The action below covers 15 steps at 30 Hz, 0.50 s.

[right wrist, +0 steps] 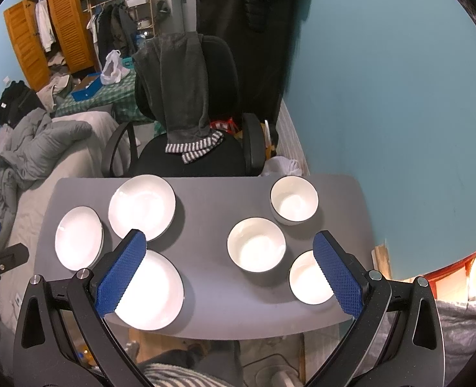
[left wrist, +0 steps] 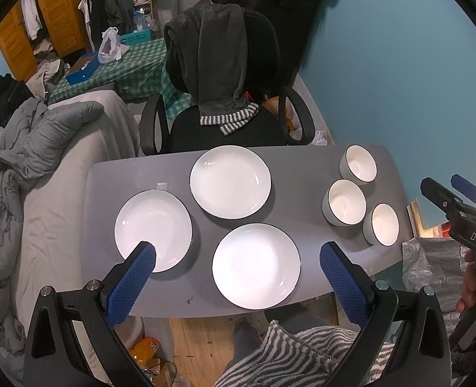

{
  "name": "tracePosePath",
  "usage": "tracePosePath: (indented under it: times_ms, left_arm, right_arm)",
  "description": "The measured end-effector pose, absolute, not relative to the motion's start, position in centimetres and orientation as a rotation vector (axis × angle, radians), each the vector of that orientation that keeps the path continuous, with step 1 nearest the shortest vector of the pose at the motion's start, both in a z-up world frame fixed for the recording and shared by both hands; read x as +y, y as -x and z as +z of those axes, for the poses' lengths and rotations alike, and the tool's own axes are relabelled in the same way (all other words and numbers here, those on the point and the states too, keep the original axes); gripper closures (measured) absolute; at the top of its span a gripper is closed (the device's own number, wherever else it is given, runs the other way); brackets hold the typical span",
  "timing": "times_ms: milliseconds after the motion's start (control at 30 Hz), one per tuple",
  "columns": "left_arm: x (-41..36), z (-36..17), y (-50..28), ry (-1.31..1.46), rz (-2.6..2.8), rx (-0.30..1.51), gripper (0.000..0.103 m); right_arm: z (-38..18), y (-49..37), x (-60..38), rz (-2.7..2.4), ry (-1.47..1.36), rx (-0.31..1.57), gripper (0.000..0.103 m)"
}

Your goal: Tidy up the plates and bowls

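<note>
White crockery lies spread over a grey table (left wrist: pixel 302 167): three plates on its left half and three bowls on its right. The plates sit in a loose triangle, a far plate (left wrist: pixel 230 182), a left plate (left wrist: pixel 153 225) and a near plate (left wrist: pixel 256 266) by the front edge, close together but none stacked. The bowls run in a slanted line near the right edge, a far bowl (right wrist: pixel 294 200), a middle bowl (right wrist: pixel 256 249) and a near bowl (right wrist: pixel 310 279), each upright and resting singly, with small gaps between them. Judging by this, the sorting has not begun: every piece has yet to be gathered into a pile. The left gripper (left wrist: pixel 238 254) hovers above the plates with its blue-padded jaws spread wide and empty. The right gripper (right wrist: pixel 230 242) hangs over the bowls, likewise spread wide and holding nothing. Beyond the table stands a black office chair (right wrist: pixel 186 158) draped with dark clothing, against a teal wall (right wrist: pixel 383 96), with a bed covered in grey bedding (left wrist: pixel 44 148) to the left.
</note>
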<state>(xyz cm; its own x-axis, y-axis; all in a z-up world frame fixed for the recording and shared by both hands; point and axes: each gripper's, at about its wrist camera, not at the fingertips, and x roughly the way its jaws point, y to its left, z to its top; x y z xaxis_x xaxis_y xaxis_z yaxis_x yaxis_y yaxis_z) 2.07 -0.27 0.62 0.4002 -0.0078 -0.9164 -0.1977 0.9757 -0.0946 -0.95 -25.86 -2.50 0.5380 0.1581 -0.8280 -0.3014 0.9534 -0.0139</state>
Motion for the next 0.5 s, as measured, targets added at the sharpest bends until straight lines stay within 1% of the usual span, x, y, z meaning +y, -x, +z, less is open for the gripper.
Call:
tracePosePath:
  times_ms: [500]
  left_arm:
    - [-0.13, 0.69, -2.36, 0.201, 0.123, 1.153, 0.000]
  right_arm:
    - [-2.18, 0.82, -25.59, 0.282, 0.163, 0.969, 0.001]
